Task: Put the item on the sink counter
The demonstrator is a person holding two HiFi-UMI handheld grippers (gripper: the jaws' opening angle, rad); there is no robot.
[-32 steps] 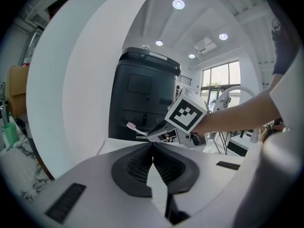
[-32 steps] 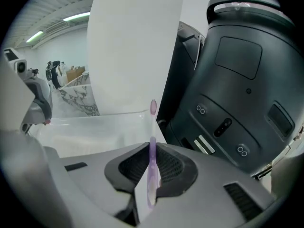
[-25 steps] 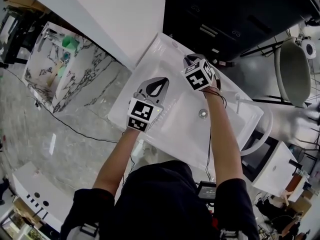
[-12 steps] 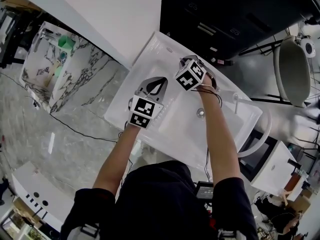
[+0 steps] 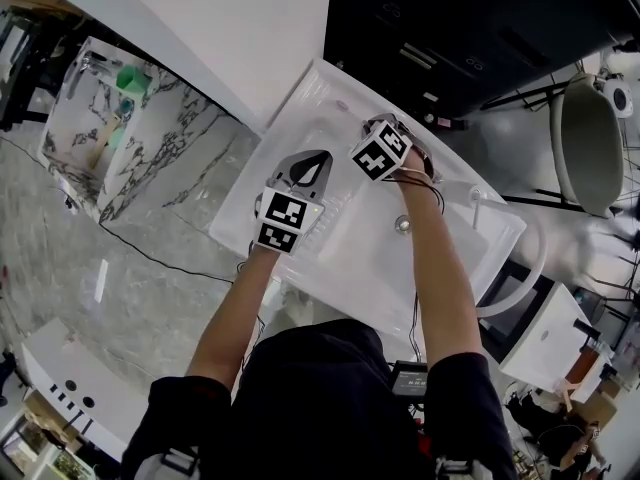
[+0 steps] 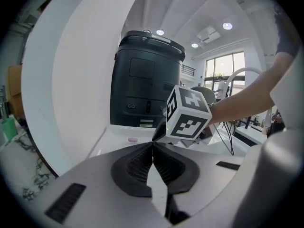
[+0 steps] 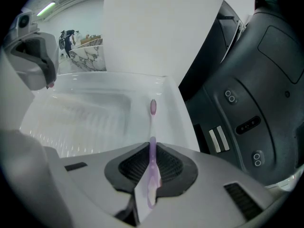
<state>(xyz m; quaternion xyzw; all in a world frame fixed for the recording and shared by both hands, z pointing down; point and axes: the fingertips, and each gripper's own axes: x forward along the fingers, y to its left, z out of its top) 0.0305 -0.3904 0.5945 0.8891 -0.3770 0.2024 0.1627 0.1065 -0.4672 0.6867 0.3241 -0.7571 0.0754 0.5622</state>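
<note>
A white sink (image 5: pixel 322 90) stands at a white wall, and both grippers hang over its basin.

Nearest, in the right gripper view, the right gripper (image 7: pixel 152 148) has its jaws pressed together on the handle of a purple toothbrush (image 7: pixel 152 126). The brush head points forward, over the flat rim beside the basin; whether it touches the rim I cannot tell. The left gripper (image 6: pixel 153 148) has its jaws fully together with nothing between them. Further back, behind the sink, stands a black machine (image 6: pixel 145 77).
</note>
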